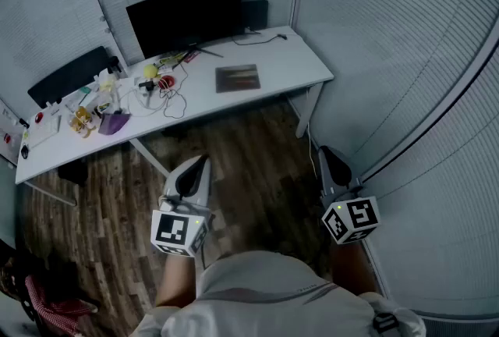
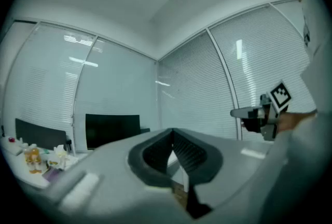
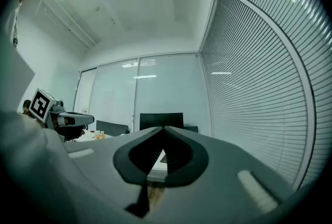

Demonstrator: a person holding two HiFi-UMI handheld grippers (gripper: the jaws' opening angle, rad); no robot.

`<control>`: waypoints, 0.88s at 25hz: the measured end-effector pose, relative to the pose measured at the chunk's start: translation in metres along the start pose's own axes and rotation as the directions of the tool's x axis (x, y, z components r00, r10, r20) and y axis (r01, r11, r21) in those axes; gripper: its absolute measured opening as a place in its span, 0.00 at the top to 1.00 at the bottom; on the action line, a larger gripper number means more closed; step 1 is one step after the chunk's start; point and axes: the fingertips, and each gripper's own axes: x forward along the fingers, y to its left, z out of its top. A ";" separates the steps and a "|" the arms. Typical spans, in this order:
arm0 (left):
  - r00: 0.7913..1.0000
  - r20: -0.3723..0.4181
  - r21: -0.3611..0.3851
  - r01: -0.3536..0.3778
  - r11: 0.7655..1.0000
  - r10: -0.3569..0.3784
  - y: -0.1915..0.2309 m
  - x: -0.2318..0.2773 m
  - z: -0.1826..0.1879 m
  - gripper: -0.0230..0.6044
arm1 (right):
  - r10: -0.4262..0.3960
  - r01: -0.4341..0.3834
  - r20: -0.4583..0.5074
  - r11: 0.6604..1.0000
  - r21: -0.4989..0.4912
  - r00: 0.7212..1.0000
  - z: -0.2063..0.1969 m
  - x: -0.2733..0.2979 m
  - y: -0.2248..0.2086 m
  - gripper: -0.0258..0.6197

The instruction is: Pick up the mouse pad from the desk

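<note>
A dark rectangular mouse pad (image 1: pixel 238 78) lies flat on the white desk (image 1: pixel 296 62), to the right of the black monitor (image 1: pixel 185 15). I stand well back from the desk. My left gripper (image 1: pixel 199 161) is held level over the wood floor, shut and empty. My right gripper (image 1: pixel 324 153) is also level, shut and empty, off to the right near the blinds. In the left gripper view the shut jaws of the left gripper (image 2: pixel 172 137) meet at the tips; the right gripper view shows the right gripper (image 3: pixel 164 132) the same way, pointing toward the desk.
The desk's left half holds clutter: a red ball (image 1: pixel 165 82), a purple bag (image 1: pixel 114 123), bottles, white cables. A black chair (image 1: pixel 69 76) stands behind it. Window blinds (image 1: pixel 405 54) wall the right side. Wood floor (image 1: pixel 257 164) lies between me and the desk.
</note>
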 end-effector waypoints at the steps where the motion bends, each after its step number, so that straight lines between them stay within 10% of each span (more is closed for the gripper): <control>1: 1.000 0.004 -0.002 -0.005 1.000 0.005 0.001 -0.002 0.003 0.96 | 0.002 -0.002 -0.002 1.000 -0.001 1.000 -0.001 0.000 0.002 0.96; 22: 0.998 0.027 -0.027 0.063 0.998 -0.062 0.000 -0.028 0.003 0.96 | 0.028 -0.027 -0.007 0.994 0.104 1.000 -0.014 -0.012 0.034 0.96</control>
